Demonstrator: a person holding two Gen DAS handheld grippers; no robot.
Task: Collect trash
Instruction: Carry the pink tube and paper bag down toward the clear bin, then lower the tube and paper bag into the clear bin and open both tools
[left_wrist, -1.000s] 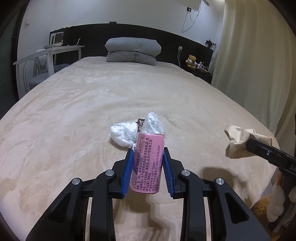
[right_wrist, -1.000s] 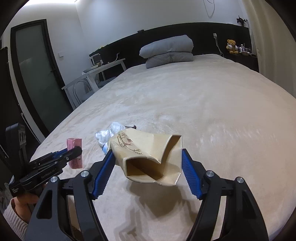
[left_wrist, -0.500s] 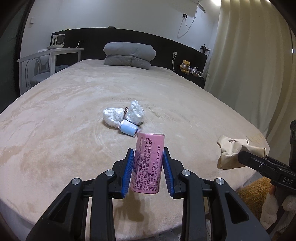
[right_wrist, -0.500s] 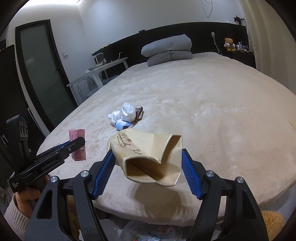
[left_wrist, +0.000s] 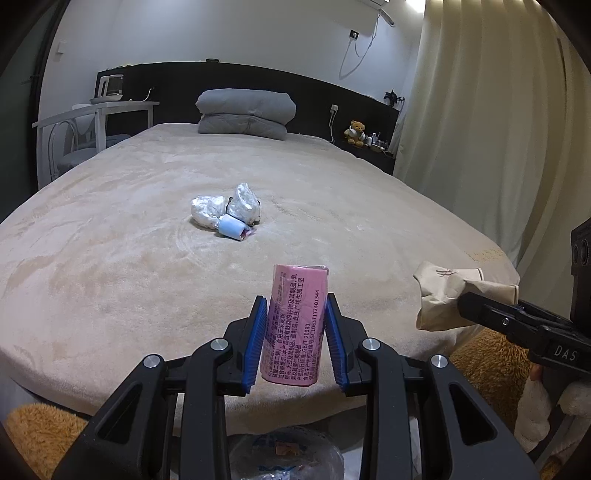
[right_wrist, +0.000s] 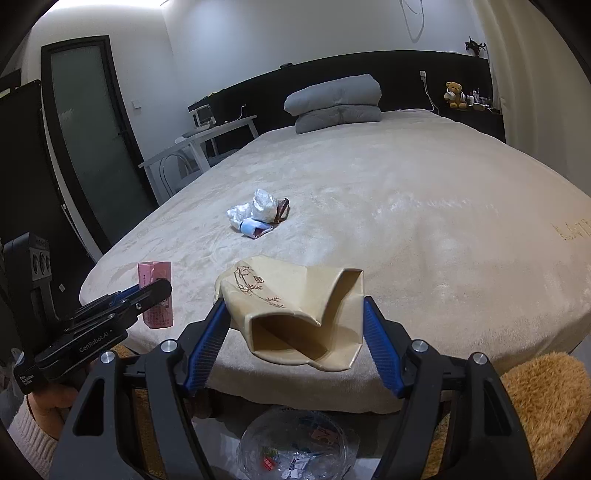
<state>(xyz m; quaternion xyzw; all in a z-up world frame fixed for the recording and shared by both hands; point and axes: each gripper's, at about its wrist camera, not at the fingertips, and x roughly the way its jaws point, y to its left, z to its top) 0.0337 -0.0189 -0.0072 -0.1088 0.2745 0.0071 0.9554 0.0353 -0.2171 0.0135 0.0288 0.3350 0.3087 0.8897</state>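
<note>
My left gripper (left_wrist: 295, 332) is shut on a pink drink carton (left_wrist: 297, 321), held upright over the bed's foot edge; the carton shows in the right wrist view (right_wrist: 157, 291) too. My right gripper (right_wrist: 295, 328) is shut on a crumpled beige paper bag (right_wrist: 295, 314), also seen in the left wrist view (left_wrist: 450, 295). A pile of trash lies mid-bed: white crumpled plastic (left_wrist: 225, 208), a light blue wrapper (left_wrist: 231, 228) and a dark wrapper (right_wrist: 282, 209). A clear bag-lined bin (right_wrist: 295, 448) holding scraps sits on the floor below both grippers.
The beige bed (left_wrist: 110, 229) carries grey folded pillows (left_wrist: 245, 112) at the headboard. A white desk and chair (left_wrist: 99, 122) stand at left, curtains (left_wrist: 491, 129) at right, a teddy bear (left_wrist: 356, 132) on the nightstand. A brown fluffy rug (right_wrist: 543, 391) lies at the bed's foot.
Both grippers have pulled back from the trash pile to the bed's foot edge, still holding the carton and the bag. The bin on the floor has come into view below.
</note>
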